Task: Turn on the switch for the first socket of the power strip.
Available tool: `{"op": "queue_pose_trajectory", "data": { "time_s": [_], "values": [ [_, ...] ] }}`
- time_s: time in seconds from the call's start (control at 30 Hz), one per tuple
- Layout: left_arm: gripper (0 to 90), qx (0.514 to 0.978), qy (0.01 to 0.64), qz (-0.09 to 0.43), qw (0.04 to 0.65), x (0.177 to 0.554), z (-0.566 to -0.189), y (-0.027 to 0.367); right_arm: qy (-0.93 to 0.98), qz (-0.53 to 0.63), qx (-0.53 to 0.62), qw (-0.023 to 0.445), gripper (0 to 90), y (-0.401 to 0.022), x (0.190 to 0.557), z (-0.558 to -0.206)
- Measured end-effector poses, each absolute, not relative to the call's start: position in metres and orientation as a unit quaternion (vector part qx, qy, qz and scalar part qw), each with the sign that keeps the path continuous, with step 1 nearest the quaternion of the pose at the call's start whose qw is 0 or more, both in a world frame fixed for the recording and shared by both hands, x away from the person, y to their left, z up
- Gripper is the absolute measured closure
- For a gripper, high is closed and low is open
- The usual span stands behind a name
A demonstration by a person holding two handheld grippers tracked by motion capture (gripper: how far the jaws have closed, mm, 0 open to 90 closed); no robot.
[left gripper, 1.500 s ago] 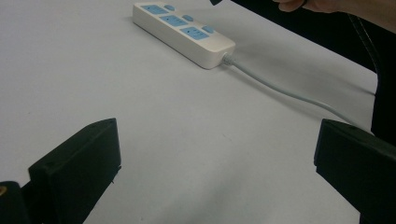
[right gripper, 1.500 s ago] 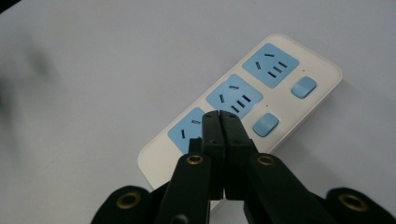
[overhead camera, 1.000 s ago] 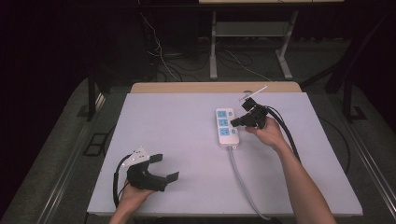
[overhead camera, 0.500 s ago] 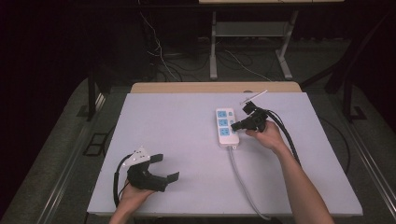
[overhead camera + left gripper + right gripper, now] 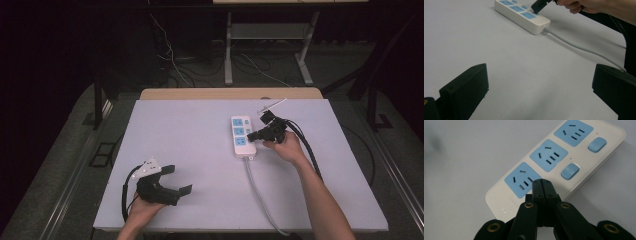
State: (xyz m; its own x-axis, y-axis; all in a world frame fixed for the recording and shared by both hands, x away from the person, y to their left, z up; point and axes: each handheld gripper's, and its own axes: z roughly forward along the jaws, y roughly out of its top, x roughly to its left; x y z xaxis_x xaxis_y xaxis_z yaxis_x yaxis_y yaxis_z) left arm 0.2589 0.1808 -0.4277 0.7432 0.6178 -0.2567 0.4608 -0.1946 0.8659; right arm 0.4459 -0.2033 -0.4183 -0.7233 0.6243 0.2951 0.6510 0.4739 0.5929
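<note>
White power strip (image 5: 242, 136) sits under the right gripper's (image 5: 542, 183) closed, empty tips; left gripper (image 5: 176, 179) gapes wide, empty.

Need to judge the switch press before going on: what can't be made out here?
- Third switch of the power strip: right gripper view, hidden under the shut right tongs.
- Contact with that switch: covered too.
- Cord end: high view, cut off at the table's near edge.
- Printing on the strip: too small.

Right claw (image 5: 253, 135) moved down-left in the high view. Closed tip now over the power strip (image 5: 241, 136), at its near socket.
</note>
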Motion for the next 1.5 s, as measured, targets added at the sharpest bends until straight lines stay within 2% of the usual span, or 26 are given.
{"op": "queue_pose_trajectory", "data": {
  "time_s": [0.23, 0.83, 1.17, 1.5],
  "values": [
    [0.0, 0.772, 0.348, 0.073, 0.527, 0.2588, -0.4282, 0.1797, -0.866, -0.342, -0.365, -0.002, 90.0, -0.1991, 0.4426, -0.4164],
    [0.0, 0.773, 0.347, 0.074, 0.526, 0.2582, -0.4284, 0.1793, -0.87, -0.334, -0.361, -0.019, 90.0, -0.1961, 0.4395, -0.4168],
    [0.0, 0.776, 0.346, 0.073, 0.522, 0.2598, -0.4291, 0.1792, -0.868, -0.34, -0.362, -0.004, 90.0, -0.1984, 0.4425, -0.4175],
    [0.0, 0.775, 0.347, 0.072, 0.524, 0.2604, -0.4291, 0.1797, -0.872, -0.33, -0.362, -0.013, 90.0, -0.2024, 0.4425, -0.4145]
  ]
}}
